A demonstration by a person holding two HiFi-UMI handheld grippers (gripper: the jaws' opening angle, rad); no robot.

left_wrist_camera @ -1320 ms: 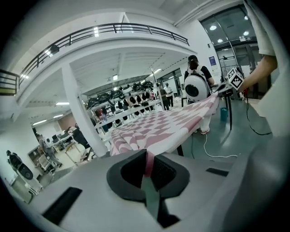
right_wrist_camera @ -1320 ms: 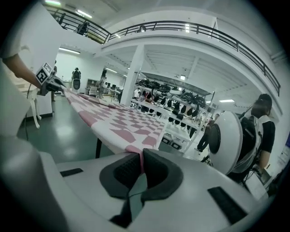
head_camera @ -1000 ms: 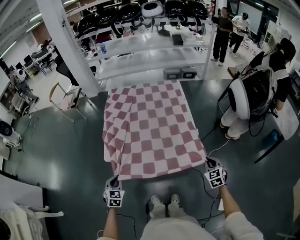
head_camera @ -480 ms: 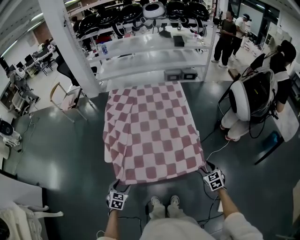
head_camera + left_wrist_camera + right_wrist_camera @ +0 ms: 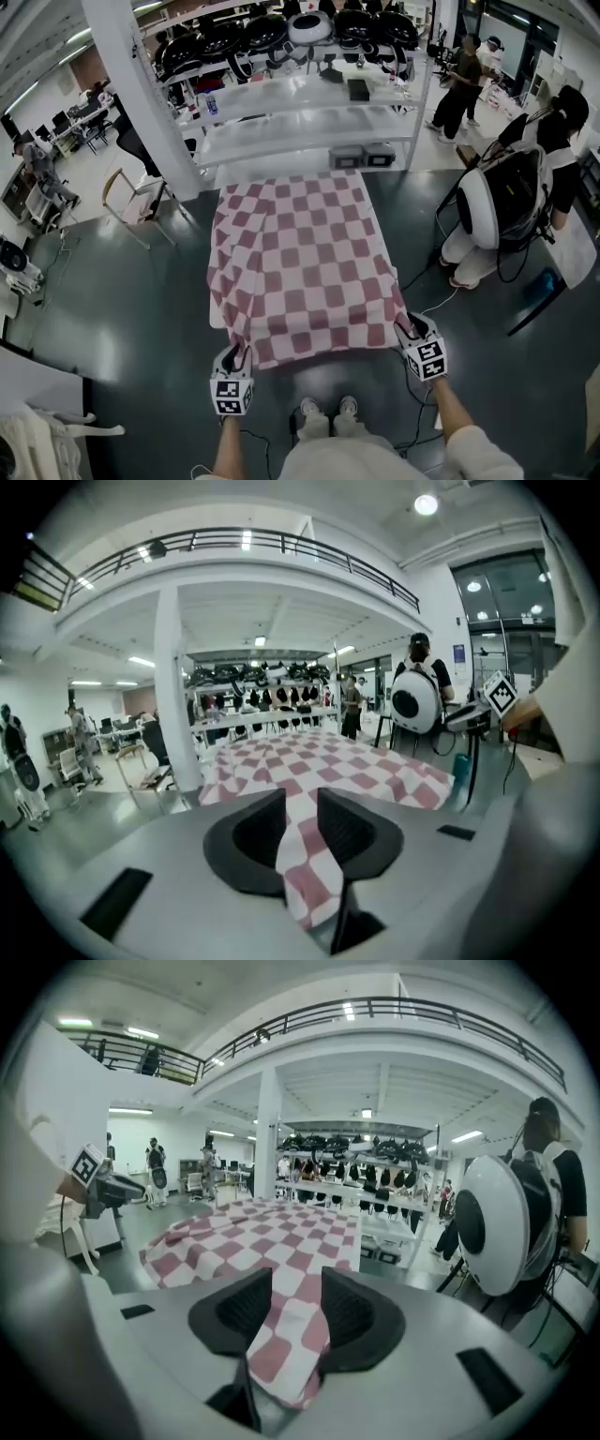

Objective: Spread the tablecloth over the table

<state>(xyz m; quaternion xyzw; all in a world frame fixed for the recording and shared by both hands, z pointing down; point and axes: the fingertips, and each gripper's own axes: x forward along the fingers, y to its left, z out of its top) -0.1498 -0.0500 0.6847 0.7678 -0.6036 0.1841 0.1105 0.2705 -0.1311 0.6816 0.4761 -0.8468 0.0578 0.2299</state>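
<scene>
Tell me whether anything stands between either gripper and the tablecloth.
Nothing visible does. One near corner of the tablecloth lies between the closing jaws of the left gripper, and the other near corner lies between the closing jaws of the right gripper. No object lies on the cloth.

Both tongs' jaws are closing, with the tablecloth lying between them. Ahead of the left tongs and right tongs, the draped surface blocks the way, and a shelf rack closes its far end. Left of the left tongs the floor lies open up to a chair and a white pillar. Right of the right tongs, a crouching person and a floor cable narrow the aisle.
</scene>
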